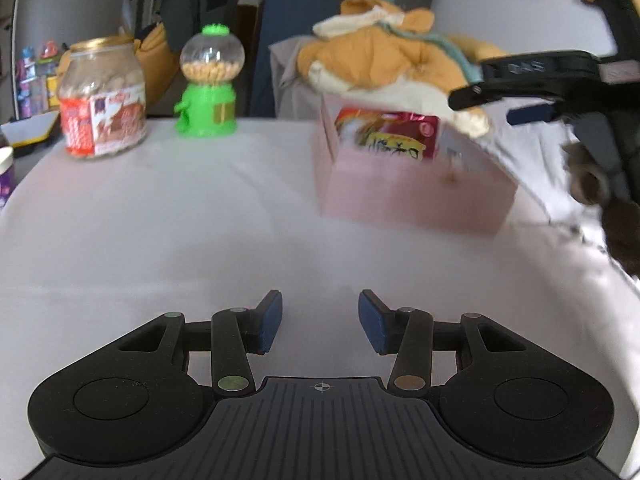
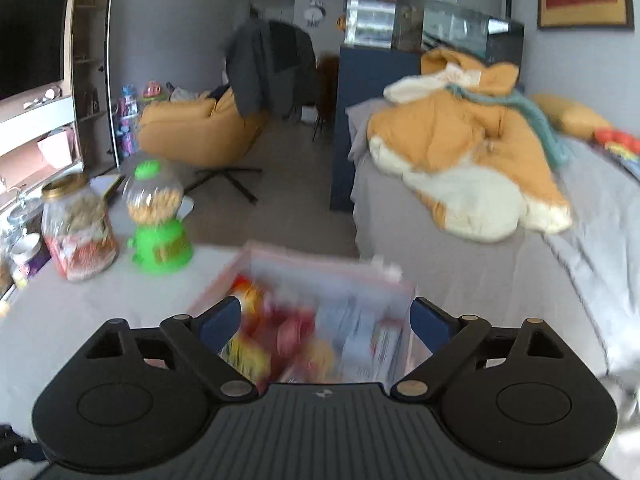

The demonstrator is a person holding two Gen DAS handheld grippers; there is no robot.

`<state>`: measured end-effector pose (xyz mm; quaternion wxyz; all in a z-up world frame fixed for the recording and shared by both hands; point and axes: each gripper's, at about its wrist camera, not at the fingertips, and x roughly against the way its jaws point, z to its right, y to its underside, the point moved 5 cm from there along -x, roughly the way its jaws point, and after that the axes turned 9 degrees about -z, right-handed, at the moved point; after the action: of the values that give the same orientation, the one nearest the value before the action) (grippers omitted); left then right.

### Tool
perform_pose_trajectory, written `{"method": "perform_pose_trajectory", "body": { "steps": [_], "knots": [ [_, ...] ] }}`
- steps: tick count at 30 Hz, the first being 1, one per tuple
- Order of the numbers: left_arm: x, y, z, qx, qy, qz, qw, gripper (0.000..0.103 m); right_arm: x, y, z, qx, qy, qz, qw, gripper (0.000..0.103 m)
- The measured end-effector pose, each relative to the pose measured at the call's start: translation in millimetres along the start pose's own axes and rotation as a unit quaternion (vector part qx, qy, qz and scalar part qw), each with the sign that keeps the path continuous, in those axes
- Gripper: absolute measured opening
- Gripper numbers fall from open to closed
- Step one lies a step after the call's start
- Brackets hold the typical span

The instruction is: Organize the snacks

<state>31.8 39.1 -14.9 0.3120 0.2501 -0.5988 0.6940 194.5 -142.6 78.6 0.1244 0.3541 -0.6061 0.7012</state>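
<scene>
A pink open box [image 1: 416, 188] stands on the white-covered table [image 1: 168, 220], with a red and yellow snack packet [image 1: 392, 134] upright inside it. My left gripper [image 1: 320, 322] is open and empty, low over the table, well short of the box. My right gripper [image 1: 516, 104] hangs above the box's right side in the left wrist view. In the right wrist view it [image 2: 324, 320] is open wide, directly above the box [image 2: 320, 280], with blurred snack packets [image 2: 280, 336] below between its fingers. Nothing is held.
A glass jar of snacks [image 1: 102, 96] with a gold lid and a green candy dispenser [image 1: 208, 84] stand at the table's far left. A bed with an orange plush toy [image 2: 468, 152] lies beyond the table on the right. An orange chair [image 2: 200, 128] stands further back.
</scene>
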Motion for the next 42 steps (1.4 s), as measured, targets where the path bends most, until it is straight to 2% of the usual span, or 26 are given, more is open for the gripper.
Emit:
{"method": "perform_pose_trajectory", "body": {
  "steps": [3,5,9,12,14,16,20,27,42],
  "knots": [
    [5,13,6,0.002,-0.008,0.014,0.9999,0.049,9,45,-10,-0.012,-0.037,-0.023,0.999,0.092],
    [4,15,11,0.004,-0.008,0.018,0.9998,0.049,15,80,-18,-0.018,-0.046,-0.039,0.998,0.092],
    [0,19,21,-0.013,-0.039,0.019,0.9990,0.050,17,131,-28,-0.034,-0.039,-0.082,0.995,0.092],
    [-3,18,25,-0.022,-0.051,0.016,0.9983,0.051,5,161,-37,-0.023,-0.023,-0.112,0.993,0.094],
    [-6,15,27,-0.026,-0.055,0.016,0.9980,0.053,11,165,-42,-0.013,-0.002,-0.094,0.995,0.095],
    [-9,12,29,-0.027,-0.061,0.015,0.9977,0.053,9,164,-43,-0.015,0.005,-0.097,0.995,0.103],
    [-14,9,30,-0.028,-0.075,0.014,0.9967,0.054,4,165,-35,-0.046,0.010,-0.097,0.994,0.103],
    [-15,8,34,-0.039,-0.088,0.013,0.9952,0.055,7,173,-36,-0.057,0.026,-0.057,0.996,0.103],
    [-15,9,36,-0.042,-0.092,0.013,0.9948,0.055,7,173,-37,-0.058,0.026,-0.056,0.996,0.103]
  ]
}}
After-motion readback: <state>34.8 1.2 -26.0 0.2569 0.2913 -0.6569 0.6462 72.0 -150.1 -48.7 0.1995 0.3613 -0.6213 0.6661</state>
